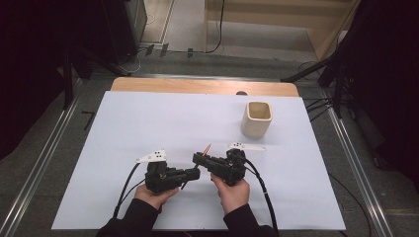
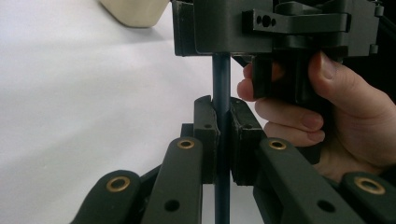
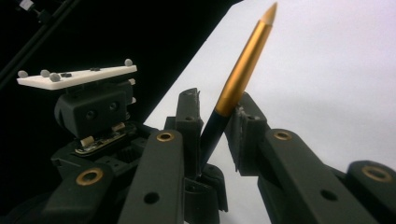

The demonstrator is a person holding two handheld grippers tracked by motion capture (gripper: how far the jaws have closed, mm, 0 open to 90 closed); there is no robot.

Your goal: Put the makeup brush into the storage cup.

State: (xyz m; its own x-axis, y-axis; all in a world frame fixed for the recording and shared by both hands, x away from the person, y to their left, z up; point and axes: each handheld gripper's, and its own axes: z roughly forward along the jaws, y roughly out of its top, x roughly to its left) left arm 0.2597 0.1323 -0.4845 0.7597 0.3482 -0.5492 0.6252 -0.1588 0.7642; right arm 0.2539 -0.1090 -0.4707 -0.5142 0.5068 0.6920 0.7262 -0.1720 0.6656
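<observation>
You clamped both grippers, left gripper [image 1: 193,174] and right gripper [image 1: 198,157], on the pen [image 3: 243,70], tip toward one o'clock, likely aiming for the cup [image 1: 257,119].

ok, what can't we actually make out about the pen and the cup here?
- Pen lower end: right gripper view, hidden behind both grippers' jaws.
- Pen in high view: too small, tip aside.
- Cup inside: high view, too small to judge.
- Cup in left gripper view: cut off by top edge.

Left gripper [image 1: 193,174]: jaws meet the right gripper [image 1: 197,158]
Pen [image 1: 207,148]: orange tip up
Cup [image 1: 257,119]: upright on bench [image 1: 148,118]
</observation>
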